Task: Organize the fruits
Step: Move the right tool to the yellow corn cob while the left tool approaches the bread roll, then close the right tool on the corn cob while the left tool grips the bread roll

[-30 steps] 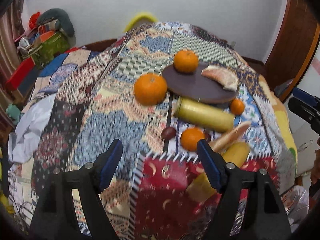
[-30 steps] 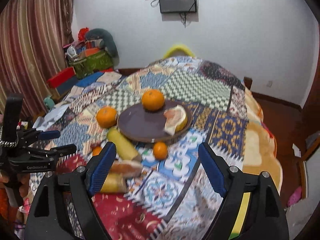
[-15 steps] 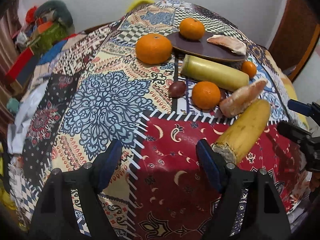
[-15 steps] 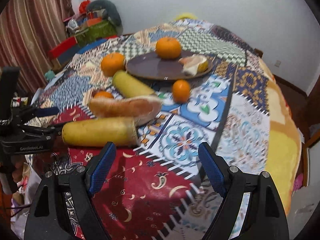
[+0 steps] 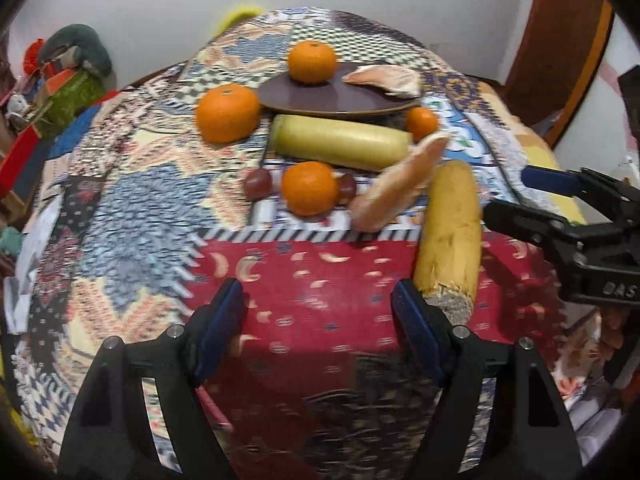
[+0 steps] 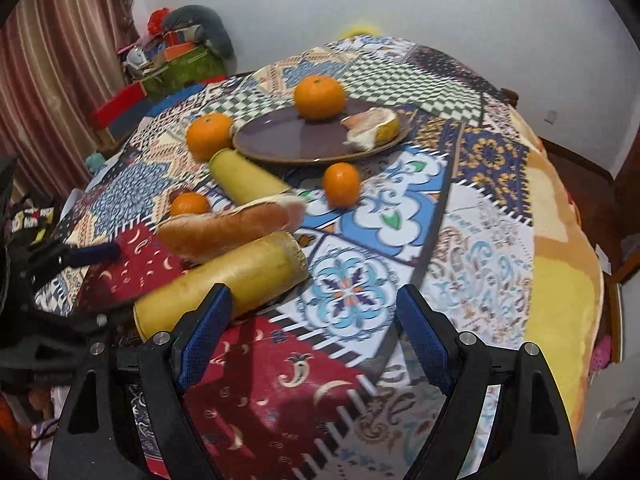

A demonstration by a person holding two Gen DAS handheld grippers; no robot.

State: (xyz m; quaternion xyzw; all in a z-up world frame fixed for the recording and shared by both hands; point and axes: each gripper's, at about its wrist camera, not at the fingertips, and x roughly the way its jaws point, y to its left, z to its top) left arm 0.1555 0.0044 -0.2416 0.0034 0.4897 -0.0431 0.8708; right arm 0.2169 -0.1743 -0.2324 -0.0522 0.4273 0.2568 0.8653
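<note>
A dark round plate (image 5: pixel 320 98) (image 6: pixel 288 140) holds one orange (image 5: pixel 312 61) (image 6: pixel 319 97) and a pomelo wedge (image 5: pixel 384 80) (image 6: pixel 374 129). Around it on the patchwork cloth lie a large orange (image 5: pixel 227 113) (image 6: pixel 209 135), a green-yellow fruit (image 5: pixel 340 142) (image 6: pixel 248 178), two smaller oranges (image 5: pixel 309 188) (image 6: pixel 341 184), two dark plums (image 5: pixel 258 183), an orange-skinned wedge (image 5: pixel 396 188) (image 6: pixel 228 230) and a long yellow fruit (image 5: pixel 450 236) (image 6: pixel 224 280). My left gripper (image 5: pixel 320 332) is open and empty, its right finger beside the yellow fruit's cut end. My right gripper (image 6: pixel 316 344) is open and empty, just right of that fruit.
The patchwork cloth (image 6: pixel 480 220) covers a rounded table that drops off at the near and right sides. Piled boxes and bags (image 6: pixel 176 60) stand by a striped curtain (image 6: pixel 48 80) at the far left. A wooden door (image 5: pixel 560 60) is at the right.
Both grippers have moved in low toward the near fruits. The long yellow fruit now lies close between them. Both have stayed open.
</note>
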